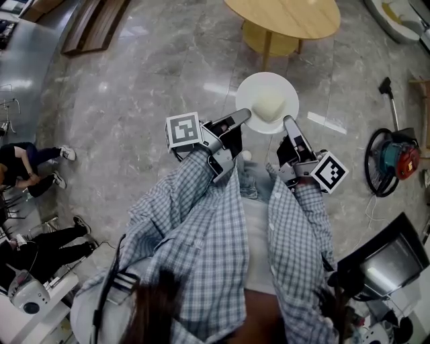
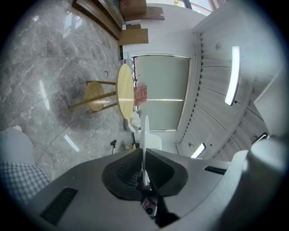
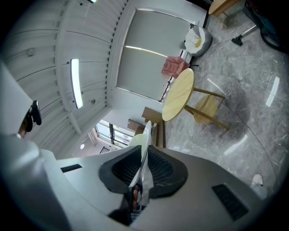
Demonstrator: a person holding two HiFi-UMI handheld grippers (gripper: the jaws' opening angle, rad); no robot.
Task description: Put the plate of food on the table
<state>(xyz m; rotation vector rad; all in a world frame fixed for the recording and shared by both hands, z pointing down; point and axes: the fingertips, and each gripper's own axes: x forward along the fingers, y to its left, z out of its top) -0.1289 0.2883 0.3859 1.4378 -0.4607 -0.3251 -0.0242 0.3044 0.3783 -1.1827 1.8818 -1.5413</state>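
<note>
We have left gripper [image 1: 244,116] and right gripper [image 1: 289,121] both clamped on plate [image 1: 283,87] rim, opposite sides. Plate with food [image 1: 268,105] is over floor [image 1: 148,87], near table [image 1: 285,17], not on it.

Bright, even light; fisheye-warped edges
</note>
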